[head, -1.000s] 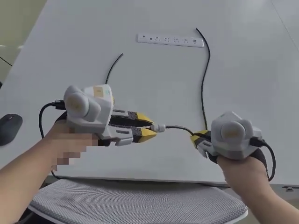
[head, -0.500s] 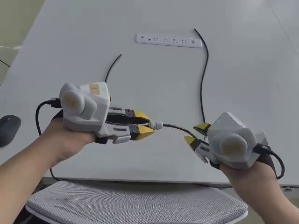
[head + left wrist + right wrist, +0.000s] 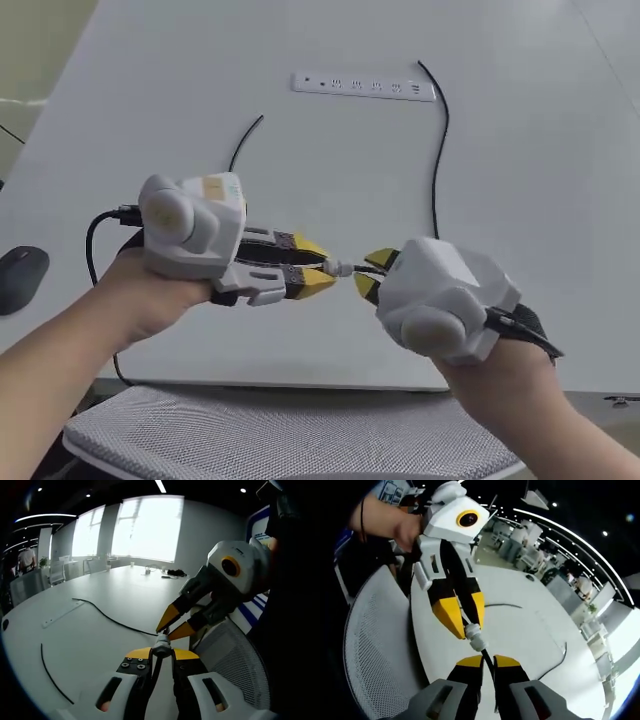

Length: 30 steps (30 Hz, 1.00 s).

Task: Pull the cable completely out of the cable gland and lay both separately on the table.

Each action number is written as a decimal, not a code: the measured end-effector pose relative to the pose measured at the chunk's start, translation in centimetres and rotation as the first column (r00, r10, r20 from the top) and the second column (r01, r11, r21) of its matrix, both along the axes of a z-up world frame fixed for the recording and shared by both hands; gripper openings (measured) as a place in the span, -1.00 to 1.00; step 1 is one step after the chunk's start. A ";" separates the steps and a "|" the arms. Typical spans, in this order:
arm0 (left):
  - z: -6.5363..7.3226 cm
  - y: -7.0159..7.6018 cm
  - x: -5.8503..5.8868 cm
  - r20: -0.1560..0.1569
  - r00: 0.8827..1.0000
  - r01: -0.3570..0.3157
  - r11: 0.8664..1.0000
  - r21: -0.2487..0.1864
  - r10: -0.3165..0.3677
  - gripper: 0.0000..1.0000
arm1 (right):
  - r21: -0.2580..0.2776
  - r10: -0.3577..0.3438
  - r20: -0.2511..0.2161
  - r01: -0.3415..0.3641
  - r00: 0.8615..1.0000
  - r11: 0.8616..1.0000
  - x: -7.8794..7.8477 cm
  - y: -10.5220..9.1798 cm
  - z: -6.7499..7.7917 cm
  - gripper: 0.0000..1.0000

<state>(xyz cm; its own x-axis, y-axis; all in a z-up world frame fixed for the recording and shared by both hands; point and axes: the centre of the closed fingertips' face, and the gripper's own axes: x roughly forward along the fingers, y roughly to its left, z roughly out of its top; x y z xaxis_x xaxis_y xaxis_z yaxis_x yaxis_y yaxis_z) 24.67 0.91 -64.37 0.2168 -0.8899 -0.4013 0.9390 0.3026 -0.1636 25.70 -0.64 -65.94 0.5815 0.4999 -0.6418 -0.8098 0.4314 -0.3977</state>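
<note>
- White tabletop [image 3: 330,170] lies under both hands.
- Left tool [image 3: 318,272] is up off the surface, jaws clamped on the cable gland [image 3: 341,269].
- Right tool [image 3: 368,272] meets it tip to tip, pinched on the black cable [image 3: 437,170] just beside the gland.
- The cable trails off across the tabletop.
- The cable gland sits between the tools, cable threaded through.

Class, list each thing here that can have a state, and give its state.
left gripper: shut on the cable gland.
right gripper: jaws astride the cable, grip unclear.
cable gland: held above the table, cable through it.
cable: not pulled out; far end lies on the table.
power strip: flat on the table.
</note>
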 end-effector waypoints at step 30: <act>0.7 -0.8 -0.1 0.007 1.000 -0.004 1.000 -0.019 0.004 -0.71 | 0.157 -0.227 -0.178 0.255 0.958 0.954 0.7 -4.6 -1.8 -1.00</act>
<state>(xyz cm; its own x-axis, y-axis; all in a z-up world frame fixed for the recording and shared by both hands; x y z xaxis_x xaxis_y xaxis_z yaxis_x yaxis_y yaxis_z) 24.54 0.07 -63.64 0.2234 -0.8962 -0.3833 0.9388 0.3036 -0.1628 26.41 -5.21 -67.75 0.5982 0.4707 -0.6485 -0.7187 0.6731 -0.1744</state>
